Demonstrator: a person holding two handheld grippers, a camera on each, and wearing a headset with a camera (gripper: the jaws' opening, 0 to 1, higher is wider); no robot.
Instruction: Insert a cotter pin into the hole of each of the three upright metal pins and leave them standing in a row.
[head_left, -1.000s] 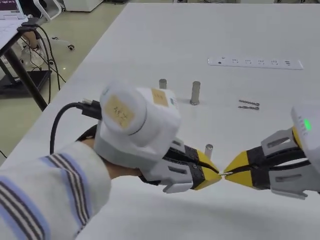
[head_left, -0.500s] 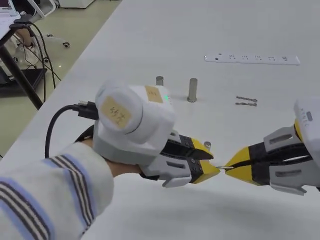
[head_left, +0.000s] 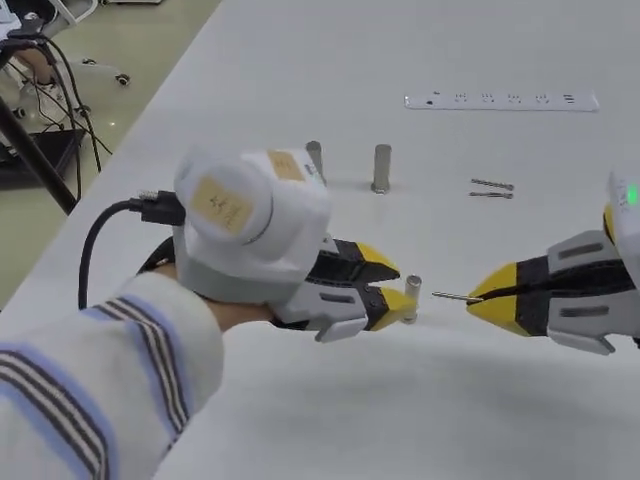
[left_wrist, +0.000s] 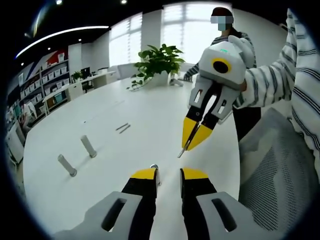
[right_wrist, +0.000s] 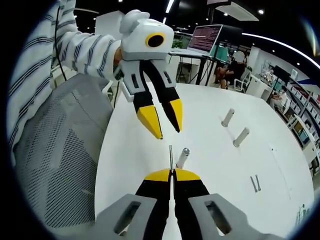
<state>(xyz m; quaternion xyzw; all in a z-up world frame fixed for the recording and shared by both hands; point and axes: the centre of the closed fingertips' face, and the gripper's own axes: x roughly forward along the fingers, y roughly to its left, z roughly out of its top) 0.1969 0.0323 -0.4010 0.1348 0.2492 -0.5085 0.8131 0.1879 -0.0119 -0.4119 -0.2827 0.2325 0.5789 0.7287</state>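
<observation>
My left gripper (head_left: 392, 285) is open, and the near metal pin (head_left: 413, 291) stands upright just off its tips, untouched. In the left gripper view that pin's top (left_wrist: 154, 167) peeks out between my open jaws (left_wrist: 168, 174). My right gripper (head_left: 476, 297) is shut on a thin cotter pin (head_left: 452, 296) that points left at the near pin from a short gap away. The right gripper view shows the cotter pin (right_wrist: 170, 156) beside the pin (right_wrist: 183, 158). Two more metal pins (head_left: 381, 168) (head_left: 315, 156) stand further back.
Two spare cotter pins (head_left: 492, 188) lie on the white table to the right of the far pins. A white power strip (head_left: 500, 100) lies beyond them. The table's left edge (head_left: 120, 195) drops to the floor, and a person (left_wrist: 223, 30) stands past the far end.
Both grippers met at the cotter pin a second ago. The left one has opened and let go, and the right one has drawn back to the right with the cotter pin.
</observation>
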